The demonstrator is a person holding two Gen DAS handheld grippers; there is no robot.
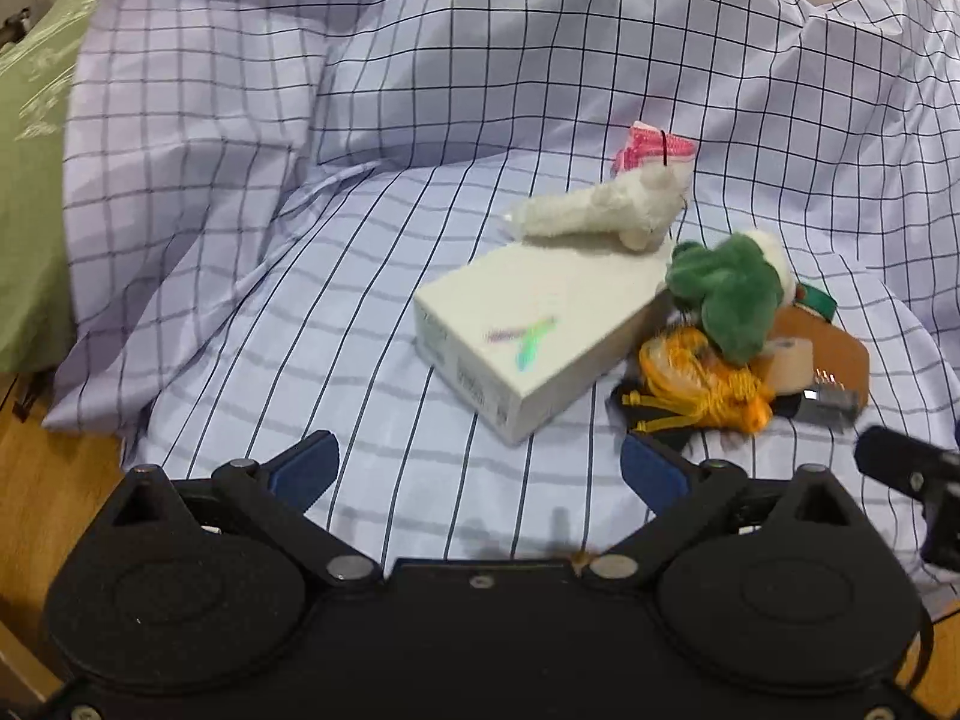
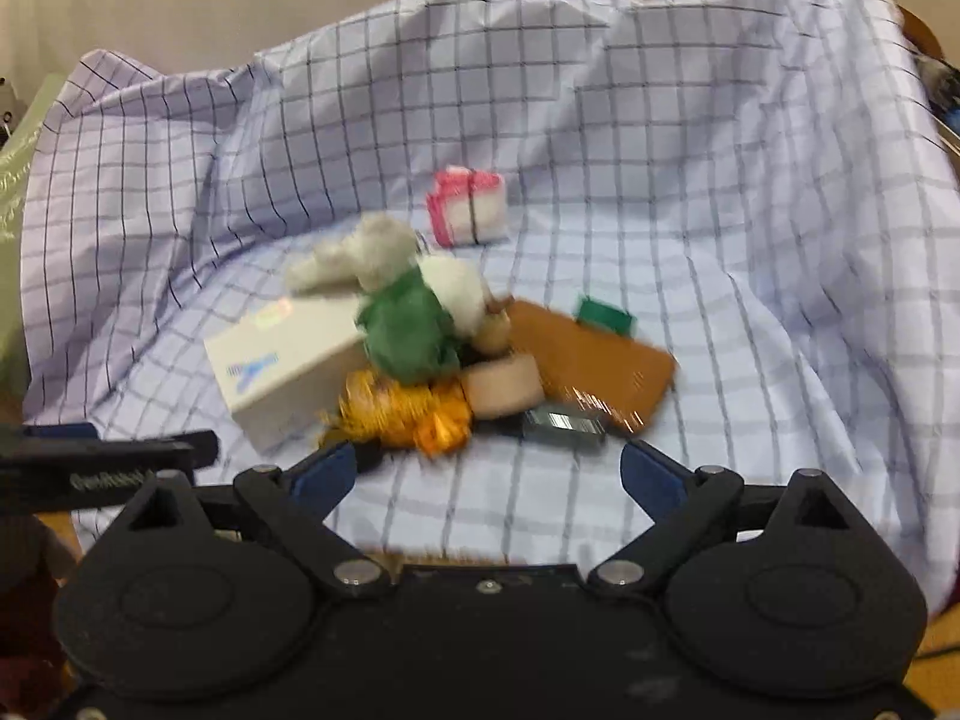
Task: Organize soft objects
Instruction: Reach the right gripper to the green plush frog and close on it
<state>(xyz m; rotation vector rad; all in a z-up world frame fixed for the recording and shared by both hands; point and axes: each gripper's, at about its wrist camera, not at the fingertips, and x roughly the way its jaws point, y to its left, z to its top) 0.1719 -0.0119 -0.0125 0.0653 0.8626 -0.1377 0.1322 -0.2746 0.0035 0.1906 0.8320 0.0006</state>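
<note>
A pile sits on a checked lilac sheet (image 1: 240,150). In it are a white plush (image 1: 594,207) lying on a white box (image 1: 528,330), a green plush (image 1: 726,294), an orange tasselled cord bundle (image 1: 696,384), a beige roll (image 1: 789,363) and a folded pink-and-white cloth (image 1: 651,147). My left gripper (image 1: 480,471) is open, short of the box, with nothing between its fingers. In the right wrist view my right gripper (image 2: 489,474) stands open just in front of the orange bundle (image 2: 408,414) and green plush (image 2: 408,330), holding nothing.
A brown board (image 2: 594,360), a small green item (image 2: 603,312) and a dark metallic piece (image 2: 564,423) lie at the pile's right. A green cover (image 1: 30,150) lies left of the sheet. Wooden floor (image 1: 54,480) shows below the sheet's edge.
</note>
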